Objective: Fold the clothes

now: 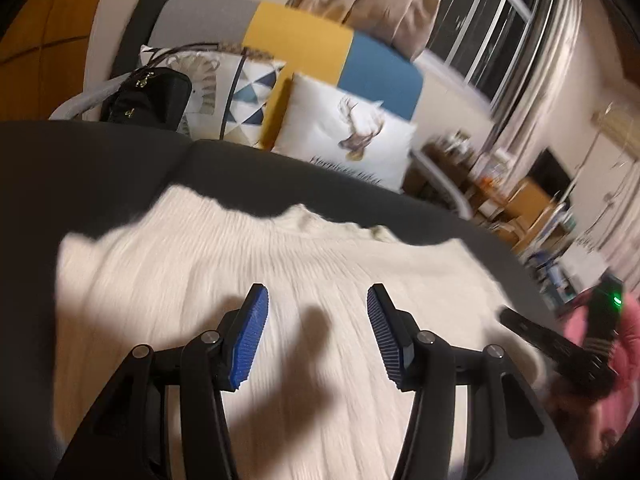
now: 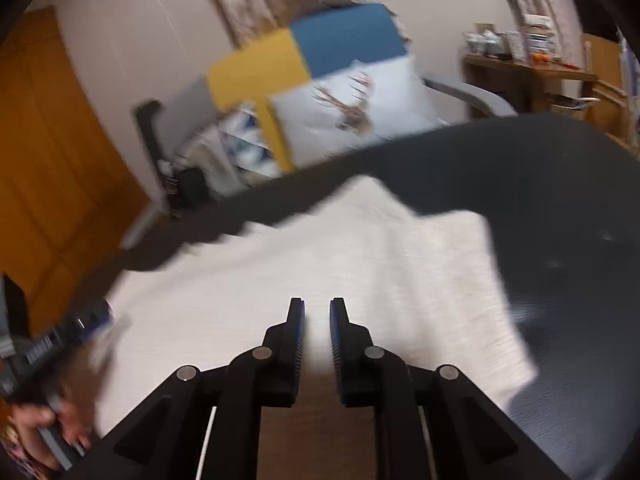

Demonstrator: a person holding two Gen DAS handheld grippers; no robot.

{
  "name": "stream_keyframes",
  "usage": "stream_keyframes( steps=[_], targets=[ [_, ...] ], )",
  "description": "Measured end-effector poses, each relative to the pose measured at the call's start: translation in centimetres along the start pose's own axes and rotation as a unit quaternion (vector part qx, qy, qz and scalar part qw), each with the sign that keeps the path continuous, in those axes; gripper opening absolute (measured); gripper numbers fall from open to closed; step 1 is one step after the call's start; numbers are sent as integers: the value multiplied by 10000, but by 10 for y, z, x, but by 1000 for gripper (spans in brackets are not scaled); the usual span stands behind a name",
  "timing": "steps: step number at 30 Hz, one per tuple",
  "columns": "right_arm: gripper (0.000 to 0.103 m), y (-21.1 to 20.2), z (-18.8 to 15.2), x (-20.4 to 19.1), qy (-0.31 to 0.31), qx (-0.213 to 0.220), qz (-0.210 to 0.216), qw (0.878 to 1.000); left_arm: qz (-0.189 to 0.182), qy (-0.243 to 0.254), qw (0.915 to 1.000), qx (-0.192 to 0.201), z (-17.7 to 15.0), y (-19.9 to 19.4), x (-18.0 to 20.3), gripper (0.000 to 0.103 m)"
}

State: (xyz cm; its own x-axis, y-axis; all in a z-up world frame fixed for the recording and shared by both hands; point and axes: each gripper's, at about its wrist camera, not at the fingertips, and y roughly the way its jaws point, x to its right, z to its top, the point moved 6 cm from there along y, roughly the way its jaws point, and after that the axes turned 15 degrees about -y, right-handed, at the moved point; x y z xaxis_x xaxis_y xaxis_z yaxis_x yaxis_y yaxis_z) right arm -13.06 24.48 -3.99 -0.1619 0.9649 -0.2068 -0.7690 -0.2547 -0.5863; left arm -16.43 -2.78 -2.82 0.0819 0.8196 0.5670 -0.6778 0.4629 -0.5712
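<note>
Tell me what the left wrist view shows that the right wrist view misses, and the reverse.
Left wrist only: a black bag by the cushions, a dark window, and the left gripper with jaws wide and empty.

Right wrist only: an orange wooden door, and the right gripper with jaws narrowly apart and empty.

Both: the white ribbed garment spread on the dark table, and the deer cushion.

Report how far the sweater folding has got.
Done: the white sweater lies flat on the dark table, looking partly folded, though blur hides the layers. In hand: nothing; the left gripper and the right gripper hover above it, jaws apart and empty. Left: the remaining folds.
</note>
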Motion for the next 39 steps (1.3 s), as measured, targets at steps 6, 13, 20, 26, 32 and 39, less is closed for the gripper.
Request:
stream_keyframes(
  steps=[6,13,20,26,32,39],
  targets=[
    [15,33,32,-72,-891,-332,759,9926,-136,-92,9996,243,-3,-81,-52,55],
    [13,91,55,-198,-2034,-932,1900,9560,-209,-622,9974,-283,-3,-116,-124,55],
    [13,149,54,-233,-1963,-1497,1785,9525,-637,158,9937,-907,-33,-92,-107,55],
    [12,157,47,-221,-1432,-1475,2025,9574,-1217,115,9894,-782,-30,-89,-103,55],
    [12,153,40,-224,-1579,-1320,1873,9605,-1501,274,9842,-895,-25,-92,-102,55],
    [12,153,35,-225,-1680,-1254,1844,9602,-1918,56,9726,-1316,-23,-92,-108,55]
  ],
)
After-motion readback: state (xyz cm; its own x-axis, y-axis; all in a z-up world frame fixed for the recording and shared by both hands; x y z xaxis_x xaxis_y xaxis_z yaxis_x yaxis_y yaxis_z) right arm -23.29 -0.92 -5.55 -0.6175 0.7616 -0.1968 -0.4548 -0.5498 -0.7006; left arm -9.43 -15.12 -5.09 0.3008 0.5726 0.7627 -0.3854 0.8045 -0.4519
